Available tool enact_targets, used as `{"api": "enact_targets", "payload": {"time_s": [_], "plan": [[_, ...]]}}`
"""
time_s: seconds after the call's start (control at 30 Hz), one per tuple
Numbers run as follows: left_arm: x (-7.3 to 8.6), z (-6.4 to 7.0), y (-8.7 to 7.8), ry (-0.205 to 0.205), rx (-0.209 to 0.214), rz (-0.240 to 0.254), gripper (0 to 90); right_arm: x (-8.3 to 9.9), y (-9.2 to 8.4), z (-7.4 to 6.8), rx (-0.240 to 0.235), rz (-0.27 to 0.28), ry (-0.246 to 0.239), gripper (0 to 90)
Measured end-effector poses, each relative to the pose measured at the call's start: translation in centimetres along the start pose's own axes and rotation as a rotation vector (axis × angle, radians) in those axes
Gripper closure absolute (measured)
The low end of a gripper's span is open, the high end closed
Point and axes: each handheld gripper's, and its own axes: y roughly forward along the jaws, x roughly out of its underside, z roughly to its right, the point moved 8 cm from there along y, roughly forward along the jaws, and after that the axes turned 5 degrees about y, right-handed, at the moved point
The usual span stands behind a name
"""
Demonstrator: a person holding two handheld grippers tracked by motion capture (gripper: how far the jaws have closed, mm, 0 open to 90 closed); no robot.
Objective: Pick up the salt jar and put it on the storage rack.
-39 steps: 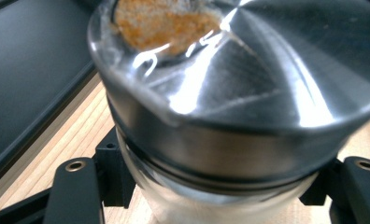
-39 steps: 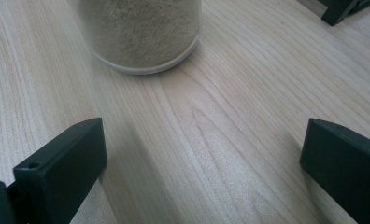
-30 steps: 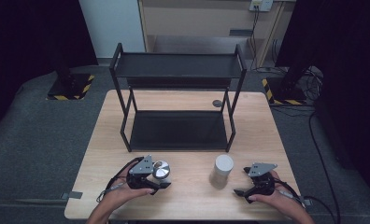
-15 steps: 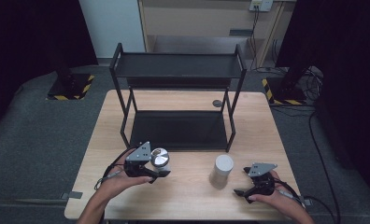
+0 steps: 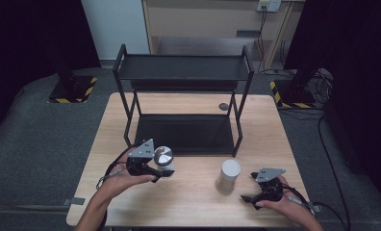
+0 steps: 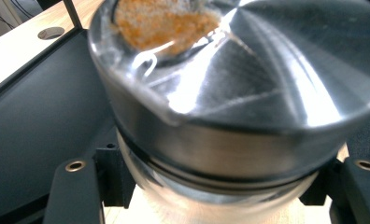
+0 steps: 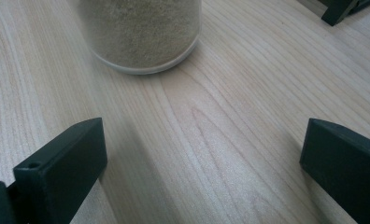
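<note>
My left gripper [image 5: 160,169] is shut on a glass jar with a shiny metal lid [image 5: 163,157], held off the table in front of the black shelf rack [image 5: 181,70]. In the left gripper view the jar [image 6: 230,107] sits tilted between the black jaws, with orange powder showing behind the glass. A second jar with a white lid [image 5: 228,175], full of pale powder, stands on the table. My right gripper [image 5: 248,197] rests on the table to its right, jaws open. In the right gripper view that jar [image 7: 141,32] stands ahead of the wide-apart jaws.
The two-tier rack has its lower shelf [image 5: 184,132] on the wooden table [image 5: 188,207] and an upper shelf above. A round hole [image 5: 223,106] sits in the tabletop behind the rack. Dark carpet surrounds the table.
My left gripper has lifted the metal-lidded jar off the table and carried it towards the rack. The right gripper and the white-lidded jar have stayed put.
</note>
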Motion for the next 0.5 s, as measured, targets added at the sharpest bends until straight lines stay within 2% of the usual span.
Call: {"api": "enact_targets", "payload": {"time_s": [0.27, 0.5], "plan": [[-0.7, -0.5, -0.5, 0.001, -0.003, 0.004, 29.8, 0.0, 0.0, 0.0, -0.001, -0.001, 0.001, 1.4], [-2.4, -1.1, -1.2, 0.023, 0.01, -0.002, 29.8, 0.0, 0.0, 0.0, -0.001, -0.001, 0.001, 1.5]]}}
